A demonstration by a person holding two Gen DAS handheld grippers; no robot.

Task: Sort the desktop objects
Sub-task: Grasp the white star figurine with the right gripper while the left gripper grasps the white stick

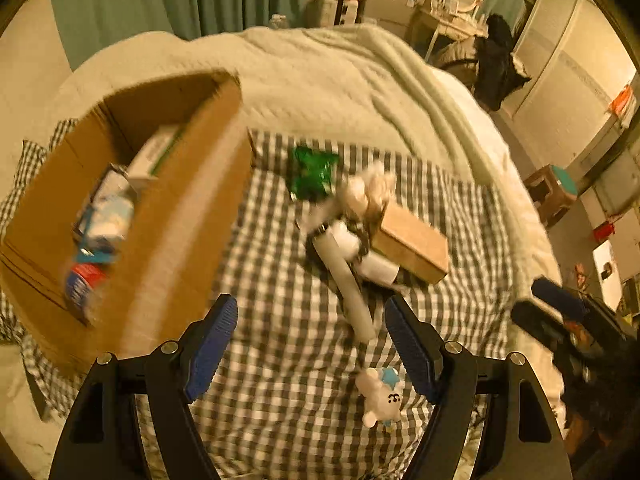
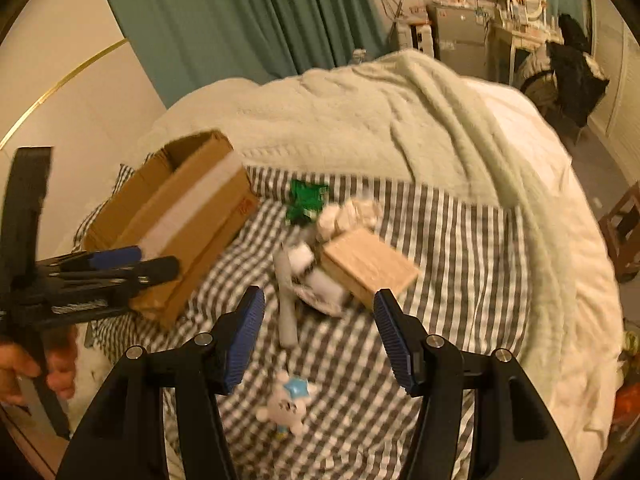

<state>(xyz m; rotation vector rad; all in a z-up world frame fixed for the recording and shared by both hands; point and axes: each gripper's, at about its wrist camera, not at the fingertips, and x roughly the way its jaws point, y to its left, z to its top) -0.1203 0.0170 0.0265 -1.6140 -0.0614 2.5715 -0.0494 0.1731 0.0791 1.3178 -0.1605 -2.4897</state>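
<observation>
Both jaws gape empty, between picks; next, the left gripper (image 1: 310, 340) should straddle the white tube (image 1: 348, 284) on the bed.

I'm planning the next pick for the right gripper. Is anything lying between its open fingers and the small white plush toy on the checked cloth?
Nothing visible does. The right gripper is open and empty, and the plush toy lies alone on bare checked cloth just below the fingers. The long white tube and the pile lie beyond it, not in the path.
</observation>
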